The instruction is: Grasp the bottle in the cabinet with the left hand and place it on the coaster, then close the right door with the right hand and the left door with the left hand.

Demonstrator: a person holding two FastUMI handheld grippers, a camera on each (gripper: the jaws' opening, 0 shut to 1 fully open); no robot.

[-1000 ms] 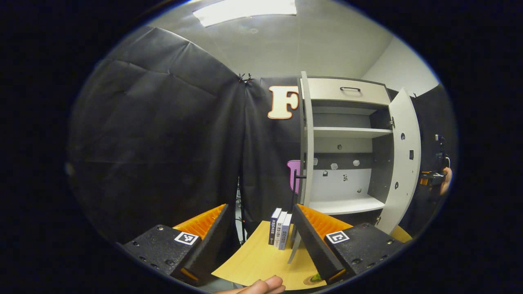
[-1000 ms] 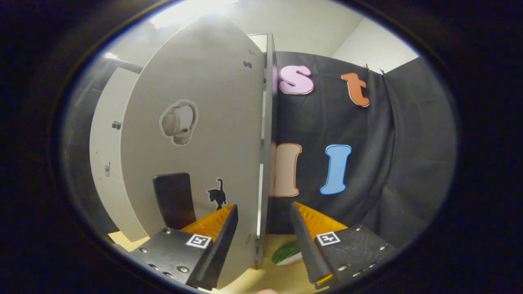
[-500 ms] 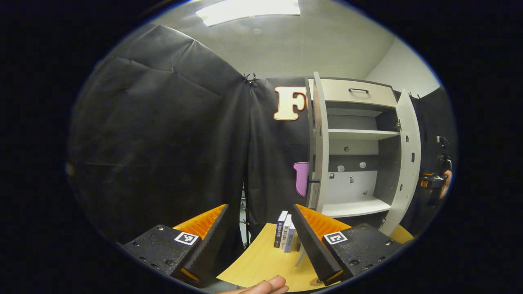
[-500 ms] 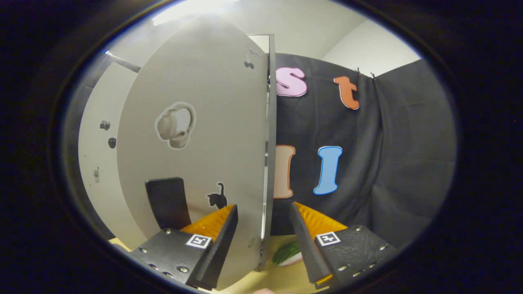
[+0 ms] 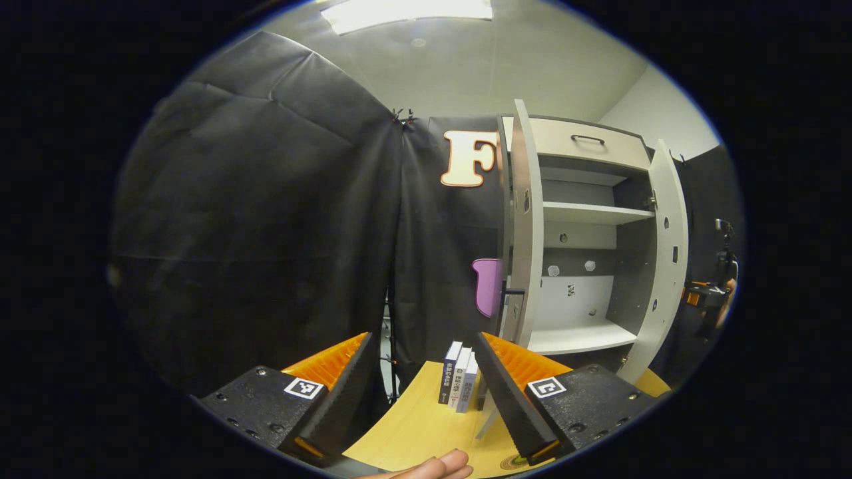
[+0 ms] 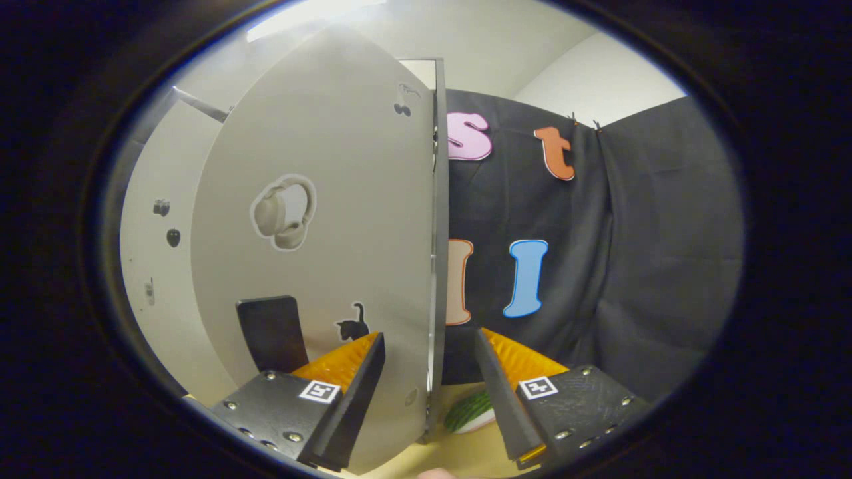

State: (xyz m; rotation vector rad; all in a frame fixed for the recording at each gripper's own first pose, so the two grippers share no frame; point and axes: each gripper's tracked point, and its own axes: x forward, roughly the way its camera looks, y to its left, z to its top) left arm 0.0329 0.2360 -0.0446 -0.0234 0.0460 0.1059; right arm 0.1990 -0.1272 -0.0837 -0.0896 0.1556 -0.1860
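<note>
task progress: bottle step judged done, since the shelves of the cabinet [image 5: 586, 213] stand bare; both doors not yet shut, so two closings left.
left gripper [image 5: 423, 392]: fingers wide apart, holding nothing; low over the wooden table [image 5: 413, 426], to the left of the cabinet and well apart from it; pointed level toward the left door.
thumb [image 5: 432, 466]: seen at the bottom edge, under the left gripper.
books [image 5: 458, 377]: upright on the table, just left of the cabinet, between the left gripper's fingers as seen in the left gripper view.
left door [image 5: 526, 226]: open, seen almost edge-on at the left side of the cabinet, a dark handle on it; no gripper touching.
bottle: cannot tell where; not inside the cabinet.
coaster [image 5: 512, 460]: probably the small round thing on the table in front of the cabinet, mostly hidden behind a finger of the left gripper; bottle on it or not, cannot tell.
right door [image 6: 319, 233]: partly open, its free edge [image 6: 436, 266] standing between the fingers of the right gripper.
right gripper [image 6: 426, 406]: fingers apart, one on each side of the right door's edge, not pressing on it; held upright and low at the door, close to the door's front face.
green thing [image 6: 469, 412]: on the table behind the right door's edge; kind not clear.
next move, as judgement: push of the right door toward the cabinet, then the left door.
</note>
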